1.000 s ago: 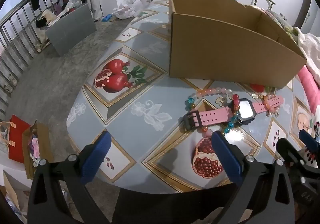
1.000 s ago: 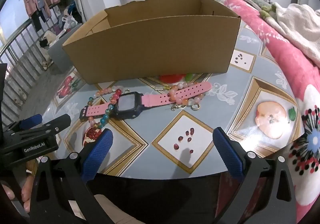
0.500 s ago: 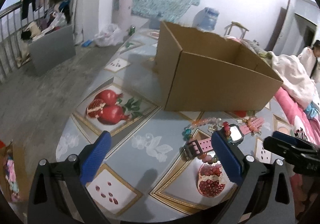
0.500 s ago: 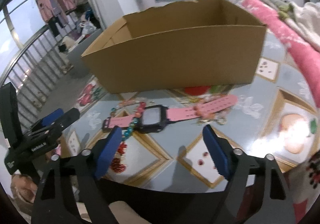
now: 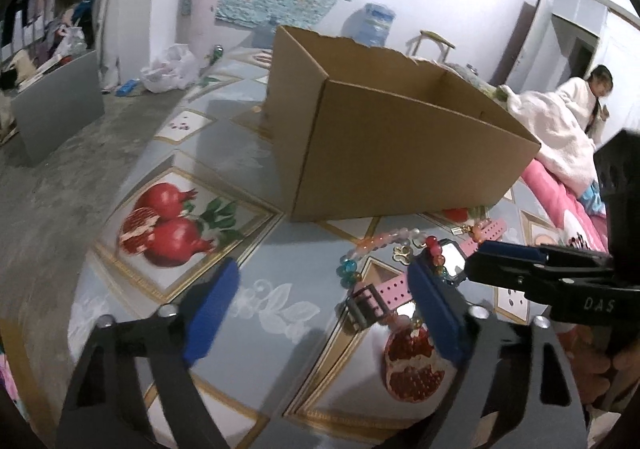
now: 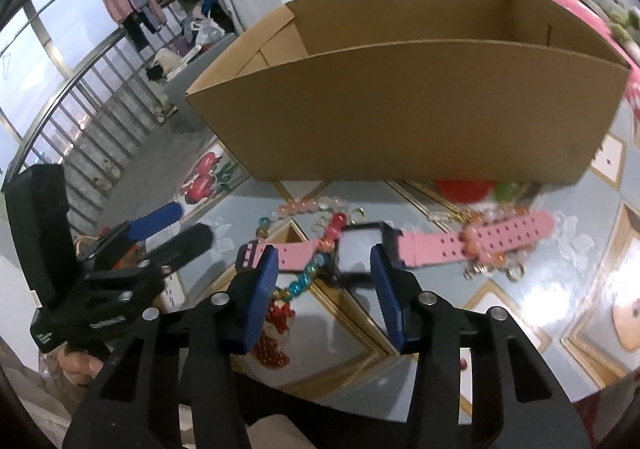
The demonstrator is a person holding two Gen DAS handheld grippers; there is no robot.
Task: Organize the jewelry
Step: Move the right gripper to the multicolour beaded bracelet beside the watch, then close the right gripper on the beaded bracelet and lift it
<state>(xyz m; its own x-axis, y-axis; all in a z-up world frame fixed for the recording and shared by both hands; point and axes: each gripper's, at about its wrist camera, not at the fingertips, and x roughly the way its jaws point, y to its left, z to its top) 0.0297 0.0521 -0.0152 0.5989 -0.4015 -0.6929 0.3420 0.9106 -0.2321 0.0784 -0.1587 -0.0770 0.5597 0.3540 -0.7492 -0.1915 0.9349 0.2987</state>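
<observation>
The pink watch [image 6: 436,245] lies on the counter [image 6: 560,289] near its front edge, draped with bead bracelets [image 6: 308,277], just before the cardboard box [image 6: 400,121]. Right claw [image 6: 324,281], jaws just closing, straddles the watch face without pressing it. Left claw [image 5: 320,309], also narrowing, grasps nothing.

Both fisheye views bend hard at the edges with black corner vignetting. Light is dim and cool indoors; daylight enters through the barred window [image 6: 60,61] at left. Motion blur smears the blue gripper pads [image 5: 210,313], and glare flares on the glossy fruit-print tablecloth [image 6: 624,313].
</observation>
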